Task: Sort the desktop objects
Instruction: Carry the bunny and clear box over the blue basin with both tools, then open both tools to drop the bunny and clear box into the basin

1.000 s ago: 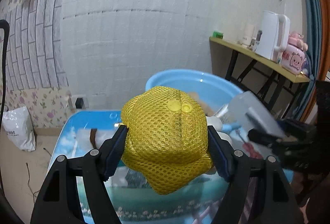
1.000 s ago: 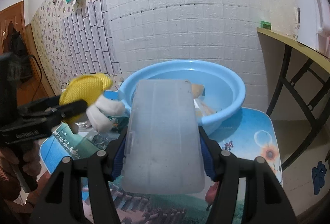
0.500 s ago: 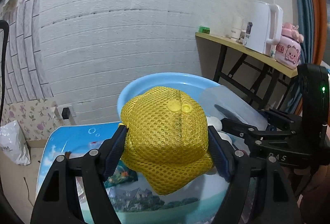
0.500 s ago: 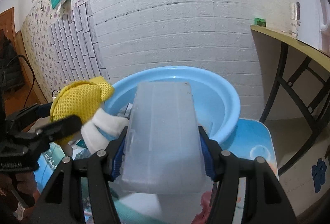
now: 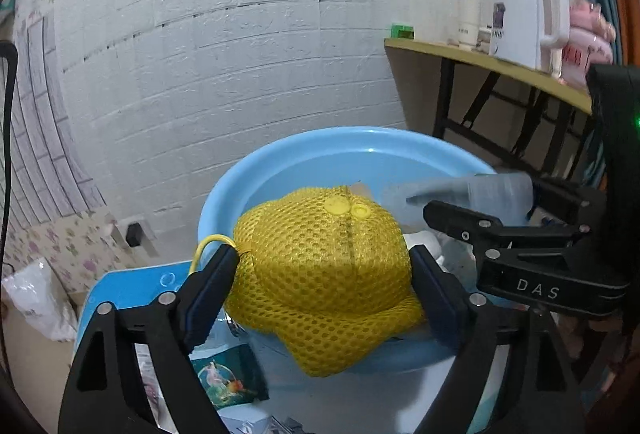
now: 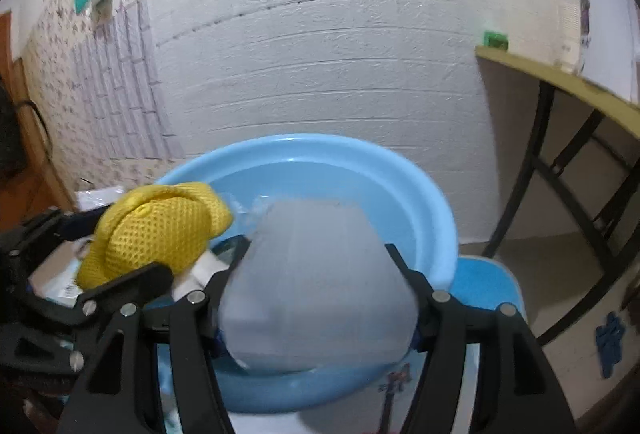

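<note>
Between my left gripper's (image 5: 324, 258) pads sits a yellow mesh pouch (image 5: 328, 274), over the near rim of the blue basin (image 5: 224, 194). The jaws are opening, but both pads still touch its sides. The right wrist view shows the pouch (image 6: 156, 230) in my left gripper (image 6: 120, 246) at the basin's left rim (image 6: 440, 218). My right gripper (image 6: 314, 250) is also opening. The frosted plastic box (image 6: 320, 294) between its fingers is blurred and tipping down over the basin. The left wrist view shows that box (image 5: 480, 190) and my right gripper (image 5: 500, 202) at right.
The basin stands on a blue picture-printed table (image 6: 488, 282) against a white brick wall. Small packets (image 5: 228, 378) lie on the table by the basin. A wooden side table with a white kettle (image 5: 520, 6) stands at right. A white bag (image 5: 36, 294) lies on the floor.
Both grippers moved forward over the basin, which now fills the middle of each view. The plastic box has dropped lower between the right fingers and gone blurred. A yellow string loop shows beside the pouch.
</note>
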Available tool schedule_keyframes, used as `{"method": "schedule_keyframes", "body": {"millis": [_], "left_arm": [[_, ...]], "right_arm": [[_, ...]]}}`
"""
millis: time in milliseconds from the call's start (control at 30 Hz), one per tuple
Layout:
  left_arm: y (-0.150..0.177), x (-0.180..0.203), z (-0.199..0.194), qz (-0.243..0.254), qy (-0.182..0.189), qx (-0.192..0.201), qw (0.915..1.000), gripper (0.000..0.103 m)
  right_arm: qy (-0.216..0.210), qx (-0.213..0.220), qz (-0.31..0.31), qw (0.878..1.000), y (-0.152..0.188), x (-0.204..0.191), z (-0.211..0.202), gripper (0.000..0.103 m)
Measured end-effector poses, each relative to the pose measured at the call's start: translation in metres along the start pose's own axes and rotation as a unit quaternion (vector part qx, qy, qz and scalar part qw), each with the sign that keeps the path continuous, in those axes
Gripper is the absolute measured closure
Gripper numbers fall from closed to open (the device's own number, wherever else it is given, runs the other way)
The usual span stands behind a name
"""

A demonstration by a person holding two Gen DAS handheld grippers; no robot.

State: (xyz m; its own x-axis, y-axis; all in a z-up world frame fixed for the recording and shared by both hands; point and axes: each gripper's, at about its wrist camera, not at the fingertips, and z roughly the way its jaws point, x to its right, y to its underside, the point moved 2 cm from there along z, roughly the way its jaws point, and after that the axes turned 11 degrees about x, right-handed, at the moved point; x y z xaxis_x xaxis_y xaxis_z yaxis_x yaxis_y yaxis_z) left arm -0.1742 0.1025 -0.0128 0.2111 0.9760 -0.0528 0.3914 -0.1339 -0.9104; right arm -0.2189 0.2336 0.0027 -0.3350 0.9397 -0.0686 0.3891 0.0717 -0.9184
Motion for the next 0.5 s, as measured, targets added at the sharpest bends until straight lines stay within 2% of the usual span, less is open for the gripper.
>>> {"method": "schedule_keyframes", "body": {"millis": [33,133,500], "left_arm": [[0.0,0.001,0.0,0.002,-0.003,0.001,1.0,0.016],[0.001,0.001,-0.001,0.005,-0.004,0.001,1.0,0.014],[0.003,-0.005,-0.02,-0.008,0.006,-0.011,0.9999,0.014]], "right_arm": [[-0.005,0.002,0.0,1.0,0.0,-0.001,0.0,0.031],[-0.01,0.005,-0.002,1.0,0.001,-0.002,-0.002,0.03],[-0.002,-0.006,-0.012,1.0,0.009,-0.012,-0.027,0.029]]}}
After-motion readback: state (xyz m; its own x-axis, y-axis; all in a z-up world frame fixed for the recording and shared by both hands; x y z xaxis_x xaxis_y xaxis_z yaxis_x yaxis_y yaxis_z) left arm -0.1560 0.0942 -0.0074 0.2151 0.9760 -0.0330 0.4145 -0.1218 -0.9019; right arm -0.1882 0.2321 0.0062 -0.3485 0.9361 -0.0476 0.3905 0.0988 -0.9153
